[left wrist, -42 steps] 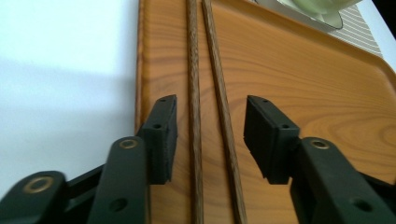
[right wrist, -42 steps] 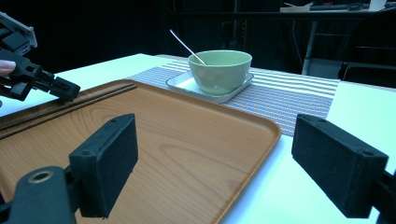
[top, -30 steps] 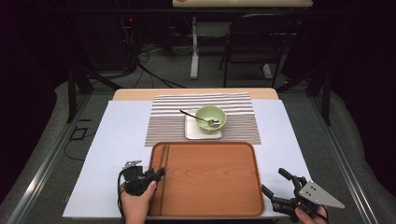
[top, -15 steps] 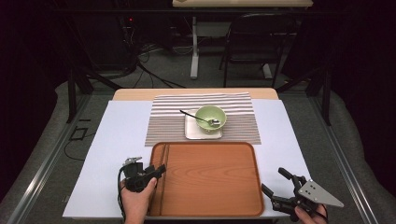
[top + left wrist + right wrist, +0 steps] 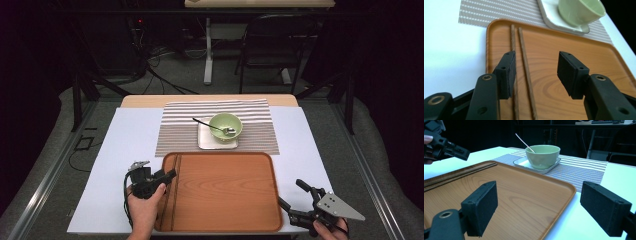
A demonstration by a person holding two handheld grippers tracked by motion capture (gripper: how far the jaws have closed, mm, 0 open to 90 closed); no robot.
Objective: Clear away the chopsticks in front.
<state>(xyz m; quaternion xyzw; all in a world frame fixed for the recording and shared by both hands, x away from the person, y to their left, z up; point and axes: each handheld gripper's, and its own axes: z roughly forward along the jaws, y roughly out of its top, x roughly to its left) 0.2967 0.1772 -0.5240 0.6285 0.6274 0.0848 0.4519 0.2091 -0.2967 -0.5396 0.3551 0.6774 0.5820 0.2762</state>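
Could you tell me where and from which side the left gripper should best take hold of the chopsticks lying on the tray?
Probably at their near half, from above. The chopsticks lie flat and almost parallel along the left edge of the tray, so the left gripper, jaws open over them, could straddle both across their width. The tray's raised rim beside them leaves little room for a sideways approach.

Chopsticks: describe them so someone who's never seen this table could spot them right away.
Start at the wooden tray on the near half of the white table. The chopsticks lie side by side along the tray's left edge, under the open left gripper. They are two thin dark brown sticks, the tray's sole load; the spoon sits in the green bowl beyond.
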